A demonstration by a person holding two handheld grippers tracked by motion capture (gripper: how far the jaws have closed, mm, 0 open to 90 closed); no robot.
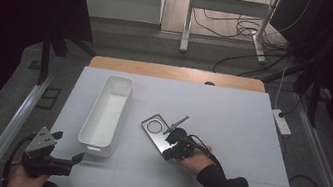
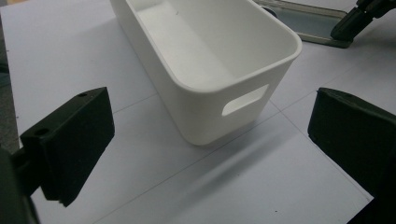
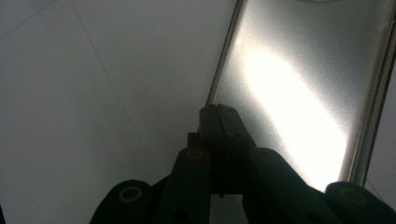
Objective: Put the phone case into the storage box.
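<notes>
Right gripper (image 3: 219,116): jaws pressed together, tips down on the near edge of the phone (image 3: 303,93). Whether they pinch that edge or just rest on it cannot be told. In the high view, this gripper (image 1: 176,143) sits over the phone's (image 1: 156,128) near-right part; the phone lies flat, back up, mid-mat, just right of the bin (image 1: 106,114). A thin dark rod (image 1: 177,123) lies across the phone's far-right corner.

Left gripper (image 2: 210,140): jaws wide apart, nothing between them, pointed at the bin's (image 2: 205,60) near short end with its handle slot. Held off the mat's (image 1: 232,114) near-left corner (image 1: 57,149), clear of the bin.
</notes>
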